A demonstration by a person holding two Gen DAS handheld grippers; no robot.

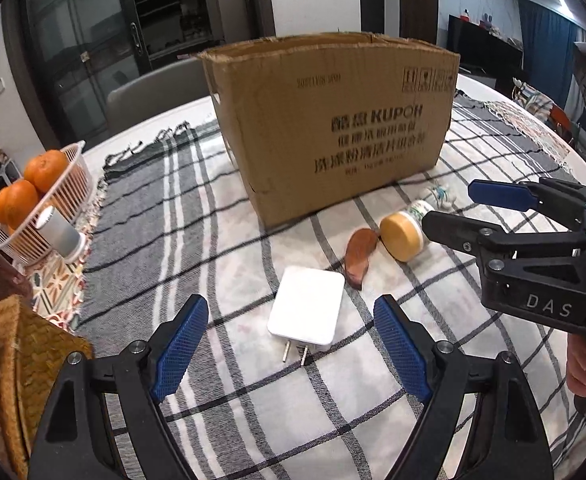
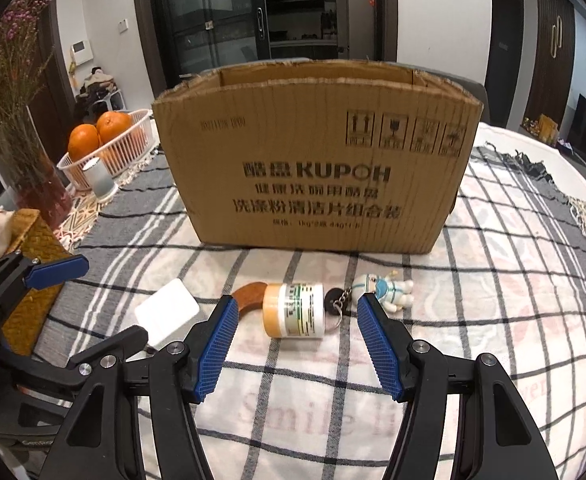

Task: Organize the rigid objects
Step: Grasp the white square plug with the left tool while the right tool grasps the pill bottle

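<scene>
Both grippers hang over the near edge of the surface (image 2: 513, 280), which is covered in a plaid cloth. Left gripper (image 1: 291, 348) is released, jaws spread wide with nothing between the pads; a white plug adapter (image 1: 307, 310) lies flat on the cloth just ahead of it, prongs toward the near edge. Right gripper (image 2: 297, 344) is also released, jaws apart and empty, pointing down at a white jar with a tan lid (image 2: 295, 311) lying on its side. A brown wooden piece (image 2: 251, 295) sits just beside the jar's lid end, toward the adapter. At the jar's other end a keychain figure in white and blue (image 2: 385, 286) lies on the cloth, its ring and black tag touching or nearly touching the jar base, cannot tell which. A hand (image 1: 581, 368) grips the right gripper's handle at the right edge of the left wrist view.

Further back, mid-surface, an open cardboard box (image 2: 317, 168) stands upright, printed side facing the grippers. Toward the far left corner: a white basket (image 2: 129, 156) with oranges (image 2: 97, 130), and a small grey cylinder (image 2: 101, 180) just in front of it. A woven tan box (image 2: 33, 276) sits at the left edge.
</scene>
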